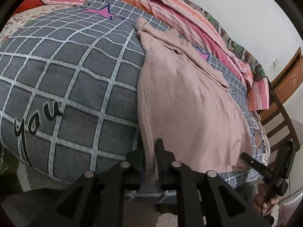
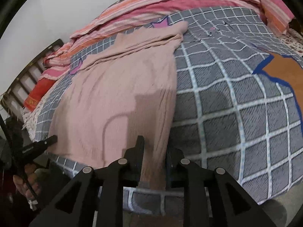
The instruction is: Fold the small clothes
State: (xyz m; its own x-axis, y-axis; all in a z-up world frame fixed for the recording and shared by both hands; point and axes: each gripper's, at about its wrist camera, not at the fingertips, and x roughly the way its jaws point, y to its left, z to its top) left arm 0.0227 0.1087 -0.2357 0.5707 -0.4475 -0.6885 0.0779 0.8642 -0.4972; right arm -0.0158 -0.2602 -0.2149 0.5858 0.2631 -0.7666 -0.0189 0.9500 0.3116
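Note:
A small pink ribbed knit garment (image 1: 185, 98) lies spread on the grey checked bed cover (image 1: 66, 75), its far end bunched near a pink star. My left gripper (image 1: 150, 151) is shut on the garment's near left corner. My right gripper (image 2: 154, 149) is shut on the garment (image 2: 121, 87) at its near right corner. Each gripper shows in the other's view: the right gripper (image 1: 265, 172) at the lower right of the left wrist view, the left gripper (image 2: 36, 147) at the lower left of the right wrist view. Both hold the near hem at the bed's front edge.
A striped pink and orange blanket (image 1: 170, 7) is heaped along the bed's far side by the white wall. A wooden chair (image 1: 280, 113) stands at the right. A bed frame rail (image 2: 32, 64) and a red item (image 2: 37, 92) are at the left. The cover (image 2: 236, 104) stretches wide beside the garment.

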